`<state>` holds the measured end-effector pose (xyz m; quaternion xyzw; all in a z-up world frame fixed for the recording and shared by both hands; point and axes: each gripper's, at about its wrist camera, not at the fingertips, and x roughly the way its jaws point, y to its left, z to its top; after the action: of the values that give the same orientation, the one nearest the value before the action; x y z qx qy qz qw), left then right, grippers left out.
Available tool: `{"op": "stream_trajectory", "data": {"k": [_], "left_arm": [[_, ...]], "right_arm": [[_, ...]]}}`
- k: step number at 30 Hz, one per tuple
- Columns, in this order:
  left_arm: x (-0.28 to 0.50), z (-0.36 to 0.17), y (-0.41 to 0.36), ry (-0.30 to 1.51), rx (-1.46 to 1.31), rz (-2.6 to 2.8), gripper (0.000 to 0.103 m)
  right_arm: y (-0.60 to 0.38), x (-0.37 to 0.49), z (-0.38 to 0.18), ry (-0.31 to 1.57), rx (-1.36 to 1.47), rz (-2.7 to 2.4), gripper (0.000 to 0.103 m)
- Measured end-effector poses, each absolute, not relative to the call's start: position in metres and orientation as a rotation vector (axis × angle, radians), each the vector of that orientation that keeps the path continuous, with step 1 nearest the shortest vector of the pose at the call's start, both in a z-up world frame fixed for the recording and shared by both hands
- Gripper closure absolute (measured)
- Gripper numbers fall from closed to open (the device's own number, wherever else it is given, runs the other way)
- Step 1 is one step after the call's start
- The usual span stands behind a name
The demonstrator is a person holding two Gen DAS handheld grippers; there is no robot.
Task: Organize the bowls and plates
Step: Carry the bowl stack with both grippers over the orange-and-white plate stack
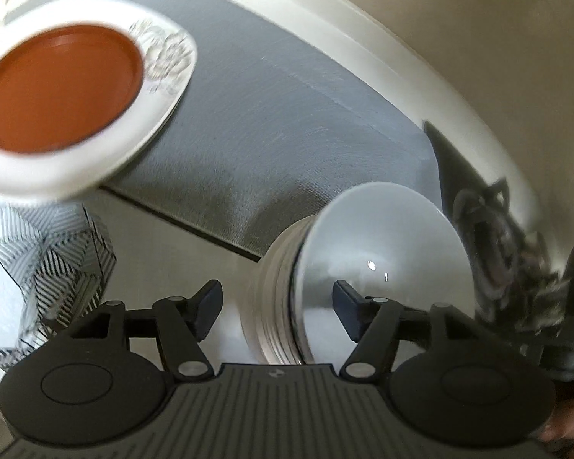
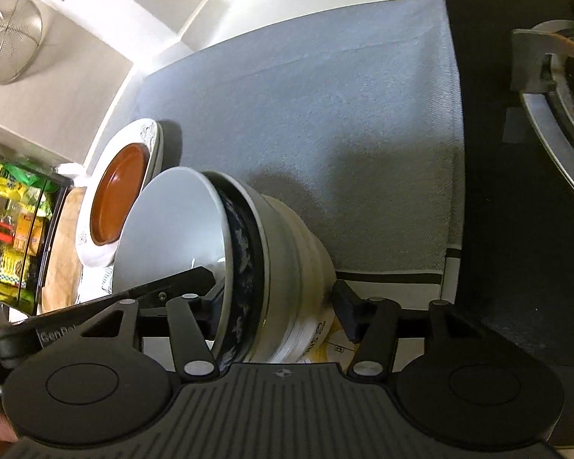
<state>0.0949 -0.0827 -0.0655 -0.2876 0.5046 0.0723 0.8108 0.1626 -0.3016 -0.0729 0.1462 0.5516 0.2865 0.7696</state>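
A stack of nested bowls (image 2: pixel 283 260) stands at the near edge of the grey cloth (image 2: pixel 325 114), with a white bowl (image 2: pixel 172 229) on top. My right gripper (image 2: pixel 277 306) is open with its fingers on either side of the stack. In the left wrist view the same stack (image 1: pixel 279 298) sits between the fingers of my open left gripper (image 1: pixel 277 313), the white top bowl (image 1: pixel 379 244) toward the right finger. A brown plate (image 1: pixel 57 88) rests on a white floral plate (image 1: pixel 164 61) at the upper left; the brown plate (image 2: pixel 118 195) also shows behind the bowls.
A black stove top (image 2: pixel 516 191) with a burner (image 2: pixel 562 88) lies right of the cloth. A striped patterned cloth (image 1: pixel 49 267) lies at the left. A metal strainer (image 2: pixel 7 38) hangs on the wall. Packaged goods (image 2: pixel 15 229) sit at the far left.
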Motion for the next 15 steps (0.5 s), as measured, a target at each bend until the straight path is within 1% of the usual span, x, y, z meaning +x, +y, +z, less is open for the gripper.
{"op": "stream_trajectory", "data": {"k": [3, 4, 5, 9, 11, 14, 15], "left_arm": [[0.093, -0.069, -0.078, 1.068, -0.669, 0.134, 0.037], [0.093, -0.069, -0.078, 1.062, -0.679, 0.121, 0.043], [0.093, -0.069, -0.079, 1.059, -0.68, 0.113, 0.045], [0.094, -0.064, -0.082, 1.057, -0.634, 0.102, 0.046], [0.094, -0.06, -0.085, 1.05, -0.593, 0.102, 0.053], [0.093, -0.056, -0.088, 1.035, -0.531, 0.092, 0.063], [0.092, -0.055, -0.088, 1.031, -0.526, 0.083, 0.064]], "right_arm": [[-0.299, 0.163, -0.072, 1.197, 0.305, 0.628, 0.04], [-0.298, 0.163, -0.072, 1.197, 0.301, 0.629, 0.04], [-0.298, 0.163, -0.071, 1.197, 0.299, 0.629, 0.04], [-0.298, 0.161, -0.072, 1.188, 0.303, 0.627, 0.041], [-0.298, 0.159, -0.073, 1.176, 0.309, 0.621, 0.042], [-0.303, 0.154, -0.07, 1.145, 0.322, 0.6, 0.048], [-0.304, 0.152, -0.069, 1.129, 0.323, 0.59, 0.053]]}}
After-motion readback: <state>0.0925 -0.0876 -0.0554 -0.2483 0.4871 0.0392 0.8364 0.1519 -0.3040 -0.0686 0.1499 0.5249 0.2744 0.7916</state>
